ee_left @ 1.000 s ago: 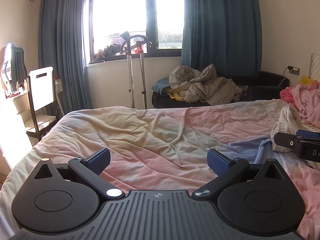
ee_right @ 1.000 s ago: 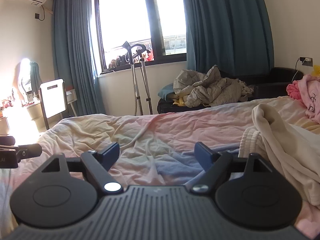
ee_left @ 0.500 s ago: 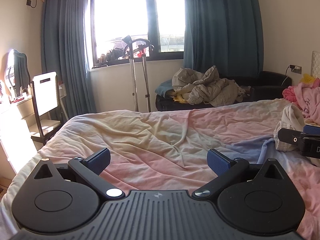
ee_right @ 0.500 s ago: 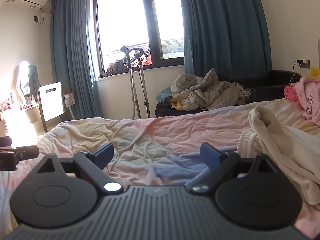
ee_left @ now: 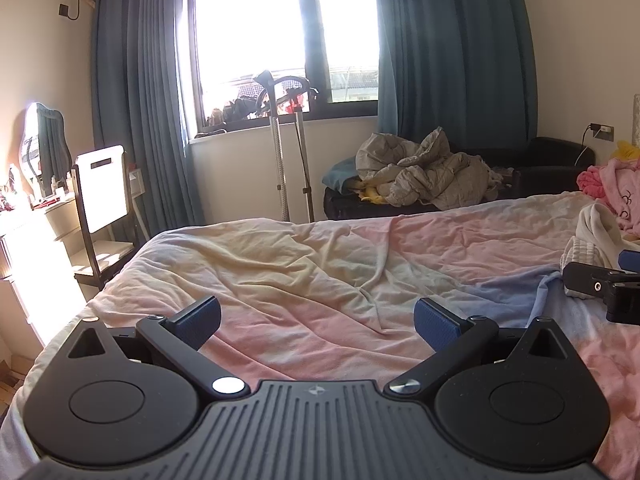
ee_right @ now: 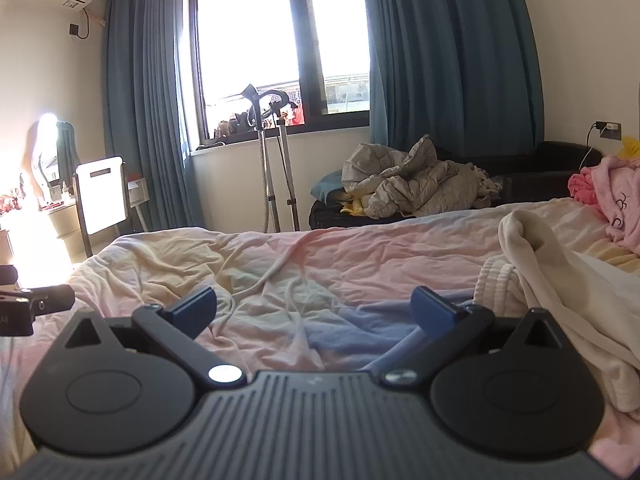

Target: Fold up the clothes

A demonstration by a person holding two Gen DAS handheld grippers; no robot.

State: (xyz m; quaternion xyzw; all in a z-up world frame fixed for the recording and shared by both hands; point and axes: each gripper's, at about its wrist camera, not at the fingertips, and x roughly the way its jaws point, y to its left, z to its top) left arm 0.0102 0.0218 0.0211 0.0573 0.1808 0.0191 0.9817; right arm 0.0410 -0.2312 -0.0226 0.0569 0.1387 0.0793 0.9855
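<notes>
A cream-white garment (ee_right: 560,280) lies crumpled on the right side of the bed, its ribbed cuff just right of my right gripper (ee_right: 316,308). It also shows at the right edge of the left wrist view (ee_left: 592,236). Both grippers hover low over the pastel pink, yellow and blue bedspread (ee_left: 320,272). My left gripper (ee_left: 318,318) is open and empty. My right gripper is open and empty, and its tip shows in the left wrist view (ee_left: 600,288).
A pink garment (ee_right: 616,196) lies at the far right of the bed. Beyond the bed stand a dark sofa with a grey quilt (ee_left: 420,176), crutches (ee_left: 288,152) under the window, and a chair (ee_left: 104,200) and dresser at left.
Both cameras have tilted up and risen slightly, showing more of the window and walls. The jaws stay open and the garment has not moved.
</notes>
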